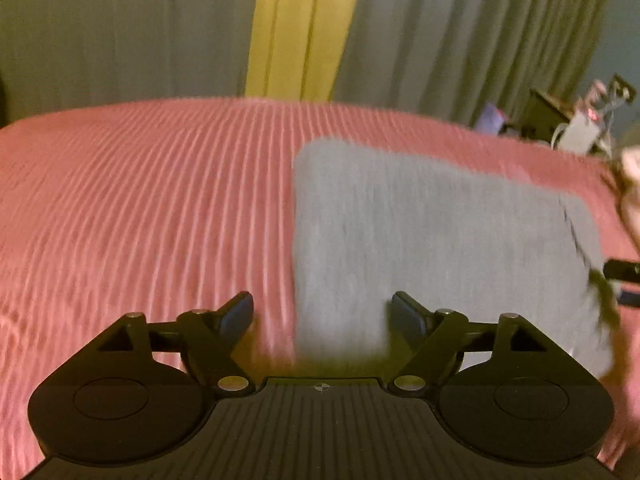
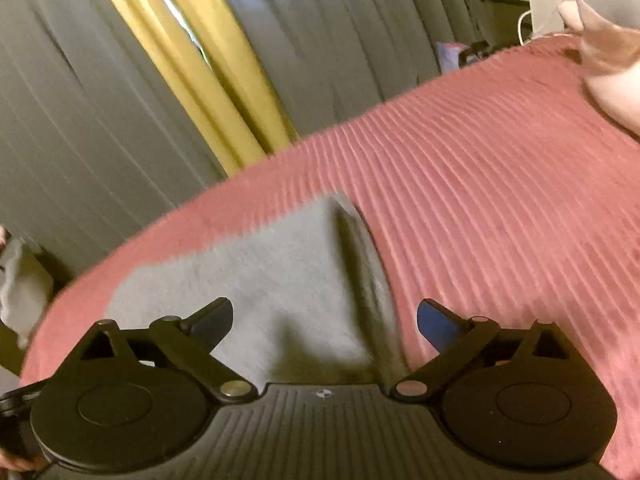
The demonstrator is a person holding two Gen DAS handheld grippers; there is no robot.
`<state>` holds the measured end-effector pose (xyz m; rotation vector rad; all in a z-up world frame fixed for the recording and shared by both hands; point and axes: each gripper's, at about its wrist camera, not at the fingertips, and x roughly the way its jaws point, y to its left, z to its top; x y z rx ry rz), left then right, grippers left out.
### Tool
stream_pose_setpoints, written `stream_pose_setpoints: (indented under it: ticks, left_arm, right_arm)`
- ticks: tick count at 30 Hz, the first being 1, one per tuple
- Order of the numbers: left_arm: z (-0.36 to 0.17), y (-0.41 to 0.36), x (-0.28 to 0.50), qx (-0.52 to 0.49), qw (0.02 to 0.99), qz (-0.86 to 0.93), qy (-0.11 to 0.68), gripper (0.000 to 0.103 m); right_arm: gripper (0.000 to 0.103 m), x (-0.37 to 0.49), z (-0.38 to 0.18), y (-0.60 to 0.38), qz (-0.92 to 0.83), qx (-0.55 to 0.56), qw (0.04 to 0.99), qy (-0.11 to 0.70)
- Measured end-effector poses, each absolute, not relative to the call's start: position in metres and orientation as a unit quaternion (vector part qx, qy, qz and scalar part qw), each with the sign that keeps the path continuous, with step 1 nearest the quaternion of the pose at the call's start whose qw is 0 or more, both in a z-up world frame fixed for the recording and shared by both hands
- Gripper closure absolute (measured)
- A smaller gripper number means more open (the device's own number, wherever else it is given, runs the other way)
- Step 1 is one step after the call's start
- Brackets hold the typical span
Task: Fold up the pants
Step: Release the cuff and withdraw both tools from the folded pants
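From your left wrist camera, the left gripper [image 1: 322, 312] has its jaws spread wide and holds nothing. The grey pants [image 1: 432, 240] lie folded into a flat block on the pink ribbed bedspread [image 1: 140, 208], right of centre, their near left corner between your fingertips. Grey curtains [image 1: 100, 32] with a yellow strip [image 1: 296, 28] hang at the far side.

From your right wrist camera, the right gripper [image 2: 325, 320] is also spread wide and empty. The pants [image 2: 256, 280] lie near and left, a raised fold along their right edge.
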<state>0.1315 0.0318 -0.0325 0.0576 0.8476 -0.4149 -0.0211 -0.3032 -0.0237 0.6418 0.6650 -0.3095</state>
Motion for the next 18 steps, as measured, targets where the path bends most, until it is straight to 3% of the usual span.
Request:
stream_pose_setpoints:
  ticks: [7, 14, 18]
  left_arm:
    - [-0.053, 0.032, 0.109, 0.021, 0.883, -0.196, 0.426, 0.012]
    - [-0.038, 0.044, 0.076, 0.013, 0.902, -0.160, 0.400, 0.010]
    - [-0.055, 0.044, 0.085, -0.018, 0.877, -0.162, 0.452, 0.005]
  right_arm:
    - [0.004, -0.030, -0.058, -0.286, -0.172, 0.281, 0.877, 0.349]
    - [0.004, -0.036, -0.044, -0.257, -0.197, 0.199, 0.906, 0.317]
    - [0.004, -0.040, -0.060, -0.248, -0.198, 0.186, 0.900, 0.340]
